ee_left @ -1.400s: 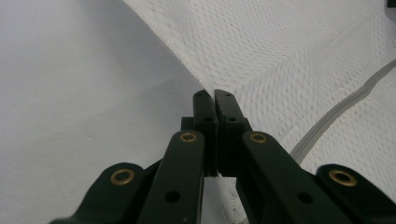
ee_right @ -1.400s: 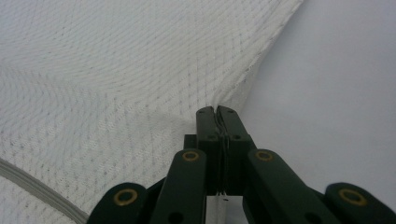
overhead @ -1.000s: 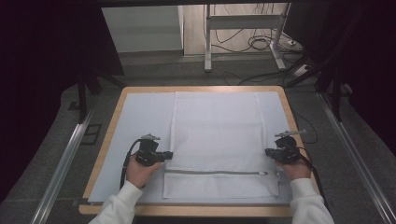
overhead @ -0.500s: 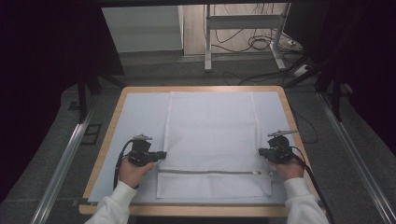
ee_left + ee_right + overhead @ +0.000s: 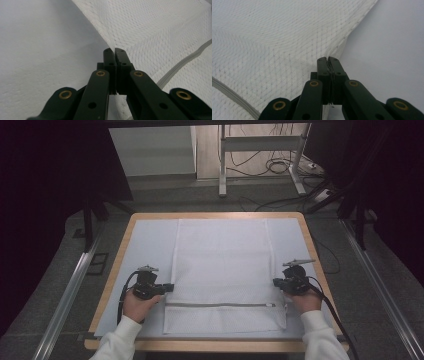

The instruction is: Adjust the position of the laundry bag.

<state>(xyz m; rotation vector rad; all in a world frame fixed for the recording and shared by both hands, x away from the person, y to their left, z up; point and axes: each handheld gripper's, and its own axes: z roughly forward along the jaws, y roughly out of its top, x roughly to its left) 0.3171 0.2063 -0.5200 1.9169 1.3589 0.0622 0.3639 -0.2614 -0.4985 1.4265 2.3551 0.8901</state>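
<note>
A white mesh bag (image 5: 222,260) lies flat on the pale mat (image 5: 145,245), with a grey zipper (image 5: 220,305) running across its near end. My left gripper (image 5: 170,287) is shut on the bag's left edge just above the zipper. In the left gripper view the jaws (image 5: 114,51) meet on the hem of the mesh bag (image 5: 150,30), and the zipper (image 5: 185,61) runs off to the right. My right gripper (image 5: 275,282) is shut on the bag's right edge. In the right gripper view the mesh bag (image 5: 274,37) is pinched between the closed jaws (image 5: 328,60).
The mat covers a wooden table (image 5: 114,270) with a raised rim. Metal rails (image 5: 70,290) run along both sides of it. Beyond the far edge stand a metal frame (image 5: 222,160) and loose cables (image 5: 280,167) on the floor.
Both hands and the bag's near end have shifted a little to the left. Both grippers have stayed shut on the bag's edges.
</note>
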